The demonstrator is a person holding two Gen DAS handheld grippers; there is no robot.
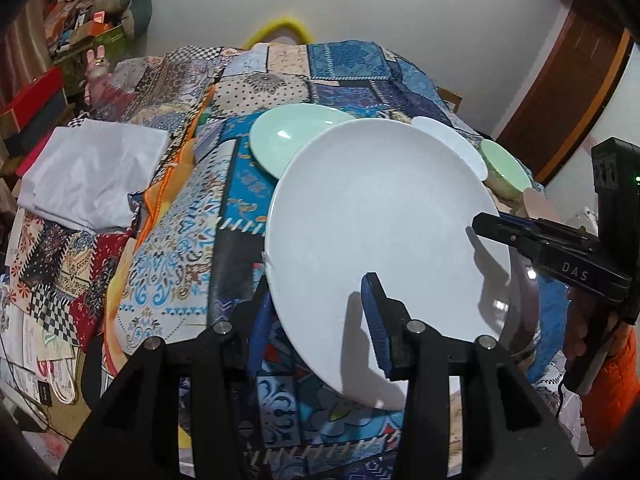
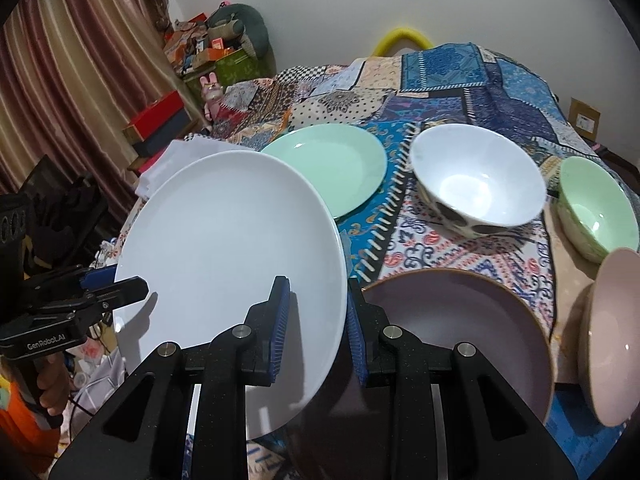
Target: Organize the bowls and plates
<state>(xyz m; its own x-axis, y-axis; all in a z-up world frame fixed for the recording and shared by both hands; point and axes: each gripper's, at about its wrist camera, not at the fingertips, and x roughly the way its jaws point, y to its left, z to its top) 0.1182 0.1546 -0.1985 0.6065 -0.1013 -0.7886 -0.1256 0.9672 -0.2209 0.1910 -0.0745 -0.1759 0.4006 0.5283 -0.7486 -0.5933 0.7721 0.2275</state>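
Patchwork bedspread (image 2: 460, 80) covers the whole work surface, blue and orange prints, crockery spread across it. Largest piece in play: white plate (image 2: 224, 248), lifted off the cloth and tilted, gripped on opposite rims by both tools. Left gripper (image 1: 316, 312) straddles the plate's near-left rim, one blue-padded finger above the face, the other below the edge, pinching it. Right gripper (image 2: 316, 320) does the same on the plate's right rim, fingers closed onto the edge; in the left wrist view its tip bites the rim from the right. The plate thus spans between the two tools, neither nearer than the other. Purple plate (image 2: 460, 320) lies flat just right of the white one, directly under the right gripper's outer finger; probably the stacking target, though the mint plate (image 2: 332, 164) farther back is equally possible. So the carried plate must travel either right and down, or far. White bowl (image 2: 476, 184) with dark spots sits far right, green bowl (image 2: 596, 208) beyond it to the right, pink bowl (image 2: 612, 336) at near right, partly cropped. Folded white cloth (image 1: 96, 176) at left. Writing: "GenRobot.AI" on the left tool's body, "DAS" on the right tool's.
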